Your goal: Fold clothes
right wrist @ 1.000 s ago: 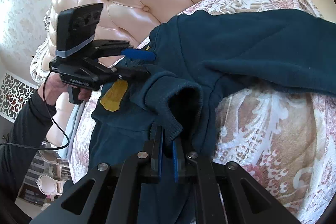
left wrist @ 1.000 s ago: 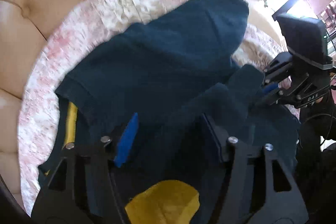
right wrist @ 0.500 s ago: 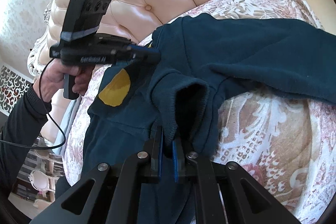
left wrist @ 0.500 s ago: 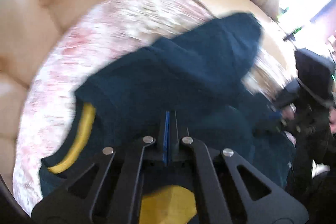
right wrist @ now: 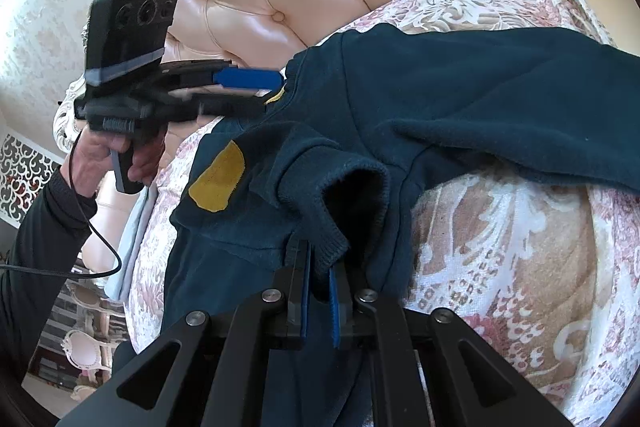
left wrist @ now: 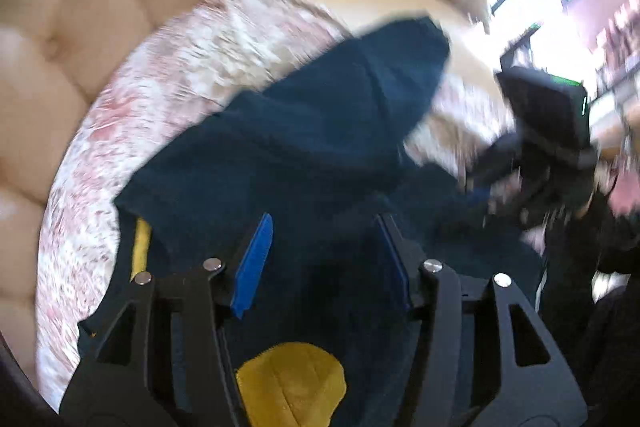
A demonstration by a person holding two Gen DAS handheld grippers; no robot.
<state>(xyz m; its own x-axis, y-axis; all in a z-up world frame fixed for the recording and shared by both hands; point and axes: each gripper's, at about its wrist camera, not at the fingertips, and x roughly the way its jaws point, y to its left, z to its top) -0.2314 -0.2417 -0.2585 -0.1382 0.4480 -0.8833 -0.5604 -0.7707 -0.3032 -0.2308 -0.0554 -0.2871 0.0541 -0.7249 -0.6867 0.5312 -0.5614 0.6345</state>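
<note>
Fingers [right wrist: 319, 281] of the right gripper pinch the sweater's cuff [right wrist: 340, 203]; left fingers [left wrist: 256, 259] are opening above the sweater [left wrist: 312, 131].

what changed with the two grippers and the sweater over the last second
The left gripper snapped shut half a second ago and its jaws are now opening again, apart over the dark teal knit sweater, gripping nothing. The right gripper stayed clamped on the sweater's ribbed cuff, and the sweater still lies on the pink patterned bedspread.
</note>
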